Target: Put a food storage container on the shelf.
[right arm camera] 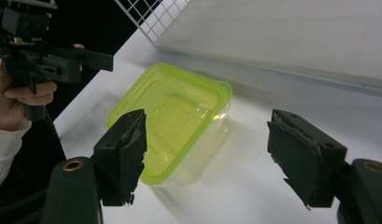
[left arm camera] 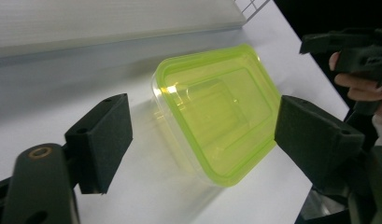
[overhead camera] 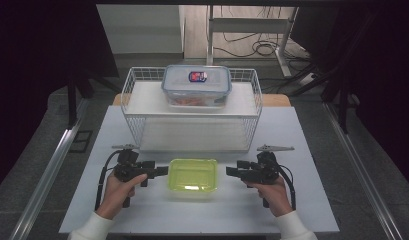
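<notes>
A translucent yellow-green lidded container point(overhead camera: 192, 175) sits flat on the white table point(overhead camera: 292, 130), close to the person's side. My left gripper point(overhead camera: 163, 171) is level at the container's left edge, jaws open. In the left gripper view the container point(left arm camera: 216, 116) lies ahead of the left gripper point(left arm camera: 205, 135), and neither pad presses on it. My right gripper point(overhead camera: 230, 171) faces the container's right edge, open and a little apart from it. In the right gripper view the container point(right arm camera: 172, 116) lies beyond the left pad of the right gripper point(right arm camera: 212, 149). Nothing is held.
A white wire basket point(overhead camera: 129, 105) stands behind the container. On its white shelf rests a clear lidded food box point(overhead camera: 196, 85) with a blue and red label. Dark floor, metal rails and cables surround the table.
</notes>
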A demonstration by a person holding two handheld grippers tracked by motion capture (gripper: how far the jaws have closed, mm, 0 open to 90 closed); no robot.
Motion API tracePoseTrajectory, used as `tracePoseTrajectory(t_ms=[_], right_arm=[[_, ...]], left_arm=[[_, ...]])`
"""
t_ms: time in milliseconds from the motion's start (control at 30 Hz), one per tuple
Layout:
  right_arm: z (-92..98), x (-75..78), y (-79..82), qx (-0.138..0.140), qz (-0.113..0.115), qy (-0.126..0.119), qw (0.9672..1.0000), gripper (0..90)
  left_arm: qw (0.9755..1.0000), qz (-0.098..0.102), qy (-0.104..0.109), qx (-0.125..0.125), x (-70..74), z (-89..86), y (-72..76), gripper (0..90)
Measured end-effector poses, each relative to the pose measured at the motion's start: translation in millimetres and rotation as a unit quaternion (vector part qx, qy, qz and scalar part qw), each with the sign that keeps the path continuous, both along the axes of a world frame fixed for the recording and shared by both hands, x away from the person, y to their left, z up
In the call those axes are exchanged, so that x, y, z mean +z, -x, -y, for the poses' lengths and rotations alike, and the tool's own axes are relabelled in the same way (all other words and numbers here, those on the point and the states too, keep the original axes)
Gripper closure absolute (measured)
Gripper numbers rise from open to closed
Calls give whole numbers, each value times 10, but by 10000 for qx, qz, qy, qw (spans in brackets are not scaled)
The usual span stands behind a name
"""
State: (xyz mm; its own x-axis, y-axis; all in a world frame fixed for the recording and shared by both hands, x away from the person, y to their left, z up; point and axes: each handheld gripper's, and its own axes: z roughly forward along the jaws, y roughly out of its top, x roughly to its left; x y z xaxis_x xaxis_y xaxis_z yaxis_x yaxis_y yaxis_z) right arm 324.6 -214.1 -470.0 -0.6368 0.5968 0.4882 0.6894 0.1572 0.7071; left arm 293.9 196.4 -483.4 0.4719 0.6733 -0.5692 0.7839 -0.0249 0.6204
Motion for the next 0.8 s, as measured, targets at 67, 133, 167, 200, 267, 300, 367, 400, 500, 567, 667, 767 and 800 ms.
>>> tracePoseTrajectory(t_ms=[67,133,167,200,267,300,367,400,500,567,667,767,800], right_arm=[[-60,-4,-13,41,-33,10,10000,309],[-109,-13,-27,86,-66,32,9999,315],[-139,-23,-35,99,-79,50,9999,320],[-190,-45,-54,146,-125,75,9998,333],[-212,-60,-66,166,-138,83,9997,338],[-236,-75,-79,172,-164,100,9997,341],[-267,-96,-100,174,-207,127,9996,347],[-298,-123,-122,162,-250,123,9995,354],[-327,-149,-140,127,-330,140,9993,359],[-347,-184,-156,106,-416,147,9990,373],[-400,-264,-166,182,-559,194,9981,397],[-422,-304,-167,197,-629,182,9977,404],[-432,-357,-177,145,-742,115,9971,431]], left_arm=[[10000,-69,57,0,-33,12,-20,182],[9999,-98,59,-17,-58,33,-37,183],[9999,-115,61,-26,-67,43,-44,184],[9999,-135,96,-26,-88,63,-64,188],[9999,-150,77,-36,-101,72,-78,190],[9998,-180,98,-23,-112,81,-89,193],[9997,-220,122,-50,-143,90,-119,207],[9994,-303,148,-51,-180,102,-152,211],[9991,-388,129,-64,-217,111,-180,225],[9985,-511,180,-107,-252,130,-192,240],[9974,-658,280,-95,-311,146,-194,258],[9967,-727,336,-93,-335,141,-197,288],[9961,-796,376,-81,-356,147,-199,305]])
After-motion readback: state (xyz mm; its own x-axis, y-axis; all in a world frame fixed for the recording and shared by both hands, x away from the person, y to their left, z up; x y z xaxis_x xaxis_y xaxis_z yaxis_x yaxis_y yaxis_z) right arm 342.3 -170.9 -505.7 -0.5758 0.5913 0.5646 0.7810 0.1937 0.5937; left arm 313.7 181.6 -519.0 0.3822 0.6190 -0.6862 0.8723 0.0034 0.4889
